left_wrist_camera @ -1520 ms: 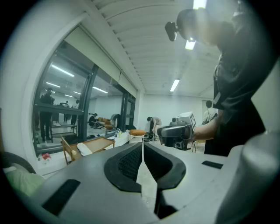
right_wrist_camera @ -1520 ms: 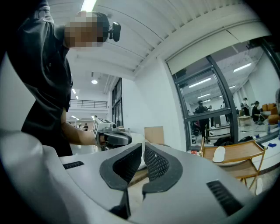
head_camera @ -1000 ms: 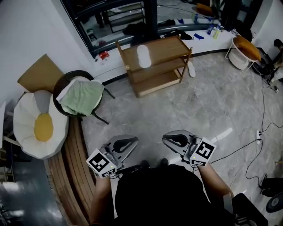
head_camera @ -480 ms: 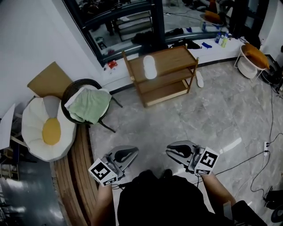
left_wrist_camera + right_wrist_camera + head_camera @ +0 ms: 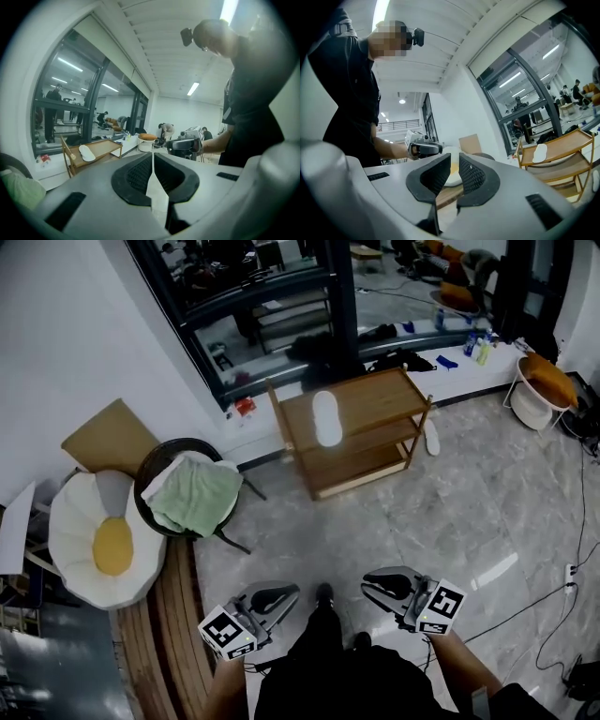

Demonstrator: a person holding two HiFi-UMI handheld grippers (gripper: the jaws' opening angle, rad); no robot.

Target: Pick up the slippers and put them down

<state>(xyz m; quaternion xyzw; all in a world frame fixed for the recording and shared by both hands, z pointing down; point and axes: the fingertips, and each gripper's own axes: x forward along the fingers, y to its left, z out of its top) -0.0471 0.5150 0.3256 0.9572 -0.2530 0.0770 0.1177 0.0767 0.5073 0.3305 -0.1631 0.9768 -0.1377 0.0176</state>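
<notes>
The left gripper has its jaws pressed together with nothing held; in the left gripper view the two black pads meet along one thin seam. The right gripper is closed as well, its jaws empty (only a slim slit shows near the tips, and the pale cushion seen through it stands far behind). Both are held low in front of the person, side by side and apart, over the grey marble floor.

A white slipper lies flat on the top shelf of a wooden rack, well ahead of both pairs of jaws and touched by neither. From the left jaws it sits ahead and off to the left; from the right jaws, ahead and off to the right. A second slipper rests on the floor just beside the rack's right end, also well beyond the jaws.

Out to the left of the left jaws stands a dark round chair with a green towel draped over it. Next to that is an egg-shaped cushion, white with a yellow centre.
</notes>
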